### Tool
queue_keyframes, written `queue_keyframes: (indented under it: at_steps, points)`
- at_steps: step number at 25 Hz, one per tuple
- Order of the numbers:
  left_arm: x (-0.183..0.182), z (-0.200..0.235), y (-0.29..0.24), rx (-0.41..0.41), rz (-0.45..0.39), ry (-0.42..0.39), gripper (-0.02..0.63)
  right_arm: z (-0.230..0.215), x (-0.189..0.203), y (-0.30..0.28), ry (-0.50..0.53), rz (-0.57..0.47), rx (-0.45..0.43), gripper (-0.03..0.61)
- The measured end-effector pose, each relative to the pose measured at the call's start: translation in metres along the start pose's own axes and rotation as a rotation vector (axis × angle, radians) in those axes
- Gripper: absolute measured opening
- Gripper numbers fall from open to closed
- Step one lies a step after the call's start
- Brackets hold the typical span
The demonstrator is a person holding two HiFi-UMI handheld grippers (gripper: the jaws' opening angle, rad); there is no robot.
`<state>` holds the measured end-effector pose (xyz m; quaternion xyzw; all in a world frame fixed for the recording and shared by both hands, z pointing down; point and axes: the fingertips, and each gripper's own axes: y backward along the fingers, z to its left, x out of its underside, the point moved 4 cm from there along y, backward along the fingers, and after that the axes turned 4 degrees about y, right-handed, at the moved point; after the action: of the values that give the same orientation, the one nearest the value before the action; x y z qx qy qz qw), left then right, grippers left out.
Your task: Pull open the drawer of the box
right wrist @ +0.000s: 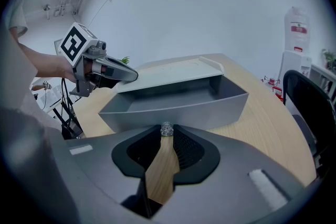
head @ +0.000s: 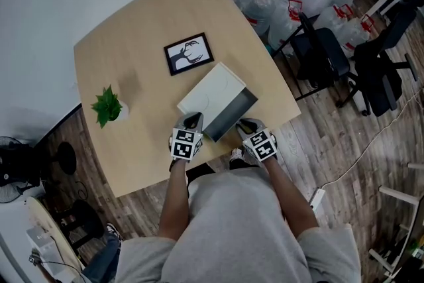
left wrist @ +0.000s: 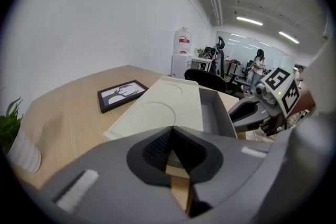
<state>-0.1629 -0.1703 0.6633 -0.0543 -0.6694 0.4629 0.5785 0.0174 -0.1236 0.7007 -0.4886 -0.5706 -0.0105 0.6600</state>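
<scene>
The grey plastic drawer (head: 233, 113) is seen drawn out at 5 o'clock from the flat white box (head: 213, 91) on the pale wooden worktop (head: 132, 50), its small clear knob (right wrist: 167, 130) pinched by the right tongs (right wrist: 167, 128), the left tongs (left wrist: 172, 129) closed empty, so only a release is judged needed.

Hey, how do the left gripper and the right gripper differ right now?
The right gripper is shut on the clear knob of the grey drawer; the left gripper is shut on nothing. The right gripper faces the open drawer's front, the left gripper the white box. Both carry marker cubes.
</scene>
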Motion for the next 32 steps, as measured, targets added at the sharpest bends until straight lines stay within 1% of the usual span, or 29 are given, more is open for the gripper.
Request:
queue_keyframes:
  at_steps: [7, 11, 19, 24, 32]
  points:
    - [0.0, 0.001, 0.0, 0.001, -0.001, 0.002, 0.052, 0.002, 0.007, 0.007, -0.016, 0.016, 0.006, 0.075]
    - [0.0, 0.001, 0.0, -0.002, -0.001, 0.003, 0.052, 0.003, 0.009, 0.015, -0.001, 0.021, 0.008, 0.075]
    - [0.0, 0.001, -0.001, -0.02, -0.015, 0.013, 0.052, 0.0, 0.029, 0.025, -0.011, 0.022, 0.012, 0.075]
    - [-0.001, 0.002, 0.0, -0.023, -0.015, 0.013, 0.052, 0.003, 0.034, 0.031, -0.007, 0.04, 0.0, 0.075]
    - [-0.001, 0.001, 0.001, -0.022, -0.013, 0.013, 0.052, 0.003, 0.035, 0.039, -0.021, 0.027, 0.011, 0.075]
